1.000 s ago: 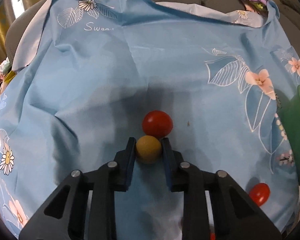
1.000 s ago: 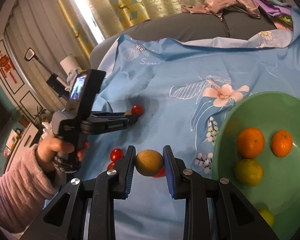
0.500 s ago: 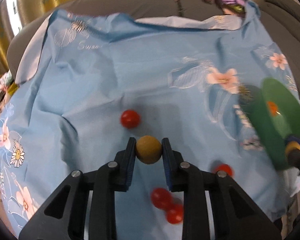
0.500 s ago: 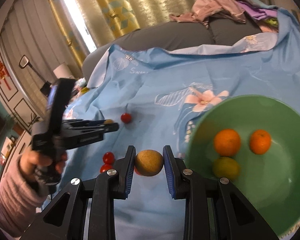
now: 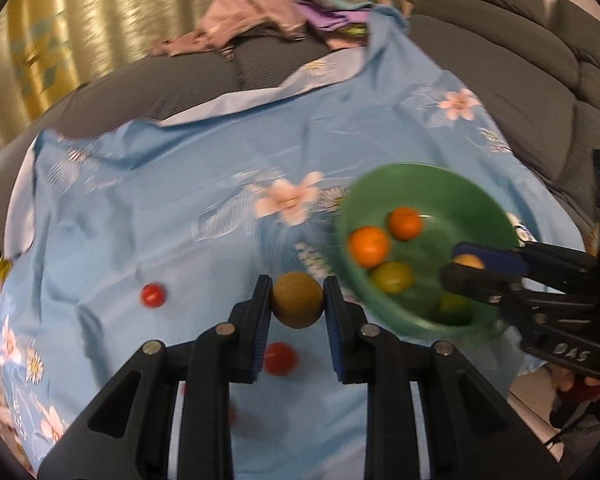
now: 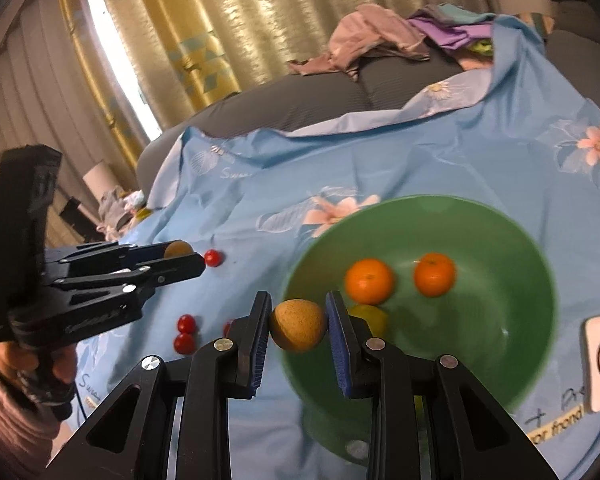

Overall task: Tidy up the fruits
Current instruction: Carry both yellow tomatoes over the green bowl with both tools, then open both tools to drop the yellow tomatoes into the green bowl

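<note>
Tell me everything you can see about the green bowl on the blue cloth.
The round green bowl looks like smooth, glossy plastic, deep with a plain rim. It sits upright on the blue flowered cloth, toward its right side. Inside lie two orange citrus fruits and a yellow-green fruit; another yellowish one lies lower in the bowl. Neither gripper visibly touches it; its near edge is blurred.
</note>
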`<action>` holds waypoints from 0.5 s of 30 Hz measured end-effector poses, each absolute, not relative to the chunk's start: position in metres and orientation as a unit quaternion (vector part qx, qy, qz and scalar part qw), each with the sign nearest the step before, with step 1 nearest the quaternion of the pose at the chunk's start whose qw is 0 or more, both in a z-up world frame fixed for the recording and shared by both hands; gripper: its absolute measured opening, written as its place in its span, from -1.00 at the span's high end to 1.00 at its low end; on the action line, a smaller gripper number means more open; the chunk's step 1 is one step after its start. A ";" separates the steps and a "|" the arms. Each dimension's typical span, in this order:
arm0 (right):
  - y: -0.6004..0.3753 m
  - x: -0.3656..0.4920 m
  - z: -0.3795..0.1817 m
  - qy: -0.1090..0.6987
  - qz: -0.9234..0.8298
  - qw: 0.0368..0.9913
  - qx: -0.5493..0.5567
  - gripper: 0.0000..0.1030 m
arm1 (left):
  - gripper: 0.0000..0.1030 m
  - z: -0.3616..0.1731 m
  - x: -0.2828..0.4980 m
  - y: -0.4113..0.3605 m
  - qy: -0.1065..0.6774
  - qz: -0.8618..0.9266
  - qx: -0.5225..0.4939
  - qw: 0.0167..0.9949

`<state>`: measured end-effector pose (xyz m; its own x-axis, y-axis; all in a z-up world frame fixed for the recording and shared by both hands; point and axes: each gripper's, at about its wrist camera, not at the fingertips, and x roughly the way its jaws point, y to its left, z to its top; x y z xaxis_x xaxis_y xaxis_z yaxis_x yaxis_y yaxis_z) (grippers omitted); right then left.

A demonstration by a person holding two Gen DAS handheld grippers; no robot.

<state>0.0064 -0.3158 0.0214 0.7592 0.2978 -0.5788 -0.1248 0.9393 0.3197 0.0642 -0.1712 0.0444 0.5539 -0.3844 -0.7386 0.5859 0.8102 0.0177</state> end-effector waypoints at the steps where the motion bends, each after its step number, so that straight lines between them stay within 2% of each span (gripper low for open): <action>1: -0.320 0.005 0.021 0.328 0.108 0.929 0.133 0.42 | 0.51 0.044 0.062 -0.177 0.381 -0.285 0.135 0.869; 15: -0.351 -0.001 0.010 0.345 0.032 0.932 0.111 0.42 | 0.49 0.021 0.051 -0.247 0.382 -0.327 0.199 0.841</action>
<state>-0.0006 -0.3506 0.0096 0.7599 0.1352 -0.6359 0.0175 0.9736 0.2278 0.0507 -0.2465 0.0214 0.4946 -0.3980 -0.7726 0.7020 0.7071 0.0852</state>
